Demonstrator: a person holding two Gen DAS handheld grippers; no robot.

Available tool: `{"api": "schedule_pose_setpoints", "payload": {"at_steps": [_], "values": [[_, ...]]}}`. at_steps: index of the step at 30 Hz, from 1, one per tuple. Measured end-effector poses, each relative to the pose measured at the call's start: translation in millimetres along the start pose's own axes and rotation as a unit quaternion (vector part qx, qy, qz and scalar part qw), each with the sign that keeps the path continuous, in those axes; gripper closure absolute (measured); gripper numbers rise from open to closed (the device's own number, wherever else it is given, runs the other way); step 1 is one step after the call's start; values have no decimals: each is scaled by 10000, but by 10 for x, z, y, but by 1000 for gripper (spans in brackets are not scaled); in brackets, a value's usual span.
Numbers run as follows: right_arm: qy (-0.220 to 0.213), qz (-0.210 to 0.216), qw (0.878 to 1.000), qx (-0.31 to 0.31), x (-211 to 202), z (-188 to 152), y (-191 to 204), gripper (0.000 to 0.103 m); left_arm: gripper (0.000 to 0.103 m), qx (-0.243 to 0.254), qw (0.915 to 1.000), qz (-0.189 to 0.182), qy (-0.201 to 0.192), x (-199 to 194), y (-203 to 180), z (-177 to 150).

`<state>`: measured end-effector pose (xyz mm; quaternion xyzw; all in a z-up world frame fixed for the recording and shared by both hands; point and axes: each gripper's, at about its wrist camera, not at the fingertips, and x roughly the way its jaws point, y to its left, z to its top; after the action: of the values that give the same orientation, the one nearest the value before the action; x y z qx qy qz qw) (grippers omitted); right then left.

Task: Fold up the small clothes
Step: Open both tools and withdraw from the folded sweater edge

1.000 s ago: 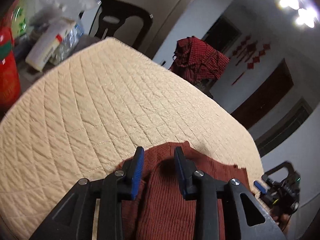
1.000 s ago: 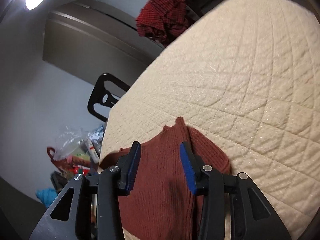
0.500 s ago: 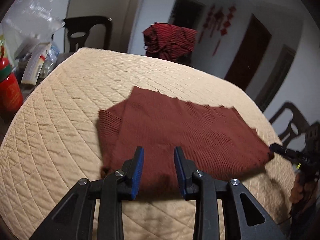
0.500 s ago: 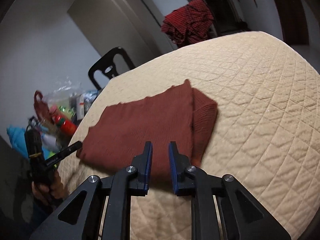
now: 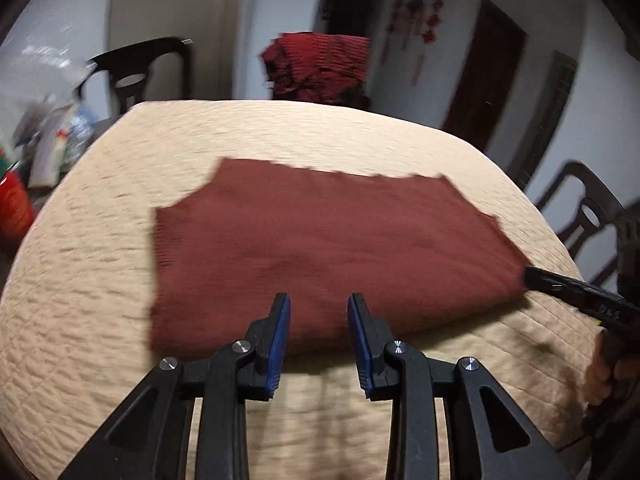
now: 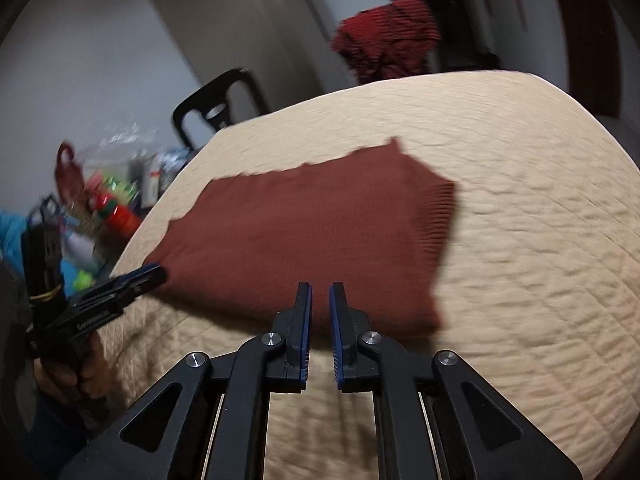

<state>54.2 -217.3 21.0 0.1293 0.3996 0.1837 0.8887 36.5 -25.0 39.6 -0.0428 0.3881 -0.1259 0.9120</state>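
Observation:
A dark red knit garment (image 5: 320, 248) lies folded flat on the beige quilted table (image 5: 100, 280); it also shows in the right wrist view (image 6: 312, 232). My left gripper (image 5: 318, 300) is open and empty, above the garment's near edge. My right gripper (image 6: 320, 292) has its jaws a narrow gap apart and empty, above the garment's near edge. The right gripper also shows in the left wrist view (image 5: 560, 284) at the garment's right corner. The left gripper also shows in the right wrist view (image 6: 136, 280) at the garment's left corner.
A red checked cloth (image 5: 316, 64) hangs over a chair beyond the table. Dark chairs stand at the far left (image 5: 136, 68) and at the right (image 5: 588, 208). Bottles and bags (image 5: 48, 148) crowd a surface to the left of the table.
Both grippers have let go of the garment and pulled back and up from it. The right jaws have narrowed. The garment now lies flat, folded.

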Motion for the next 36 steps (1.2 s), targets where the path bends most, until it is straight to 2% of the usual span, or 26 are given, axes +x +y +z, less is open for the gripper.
{"api": "schedule_pose_setpoints", "payload": {"at_steps": [3, 7, 9, 14, 18, 24, 27, 36], "values": [[126, -18, 9995, -306, 155, -14, 173, 94, 70, 183, 9997, -126, 67, 133, -210, 3], [396, -373, 9980, -319, 327, -66, 112, 94, 70, 321, 9993, 86, 194, 293, -277, -18], [339, -319, 9986, -238, 270, -62, 99, 94, 70, 342, 9992, 98, 188, 254, -294, -3], [136, -527, 9975, -448, 115, -83, 168, 94, 70, 286, 9995, 133, 52, 129, -273, -11], [134, -811, 9960, -359, 87, -91, 63, 94, 70, 135, 9990, 430, 14, 91, -105, -15], [122, -964, 9950, -232, 34, -105, -91, 94, 70, -215, 9968, 764, -83, -19, 271, -23], [174, -958, 9951, -167, 67, -120, -143, 94, 70, -398, 9952, 895, 46, 52, 432, -59], [169, -885, 9958, -172, 78, -133, -177, 94, 70, -532, 9957, 759, 67, 116, 523, -114]]}}
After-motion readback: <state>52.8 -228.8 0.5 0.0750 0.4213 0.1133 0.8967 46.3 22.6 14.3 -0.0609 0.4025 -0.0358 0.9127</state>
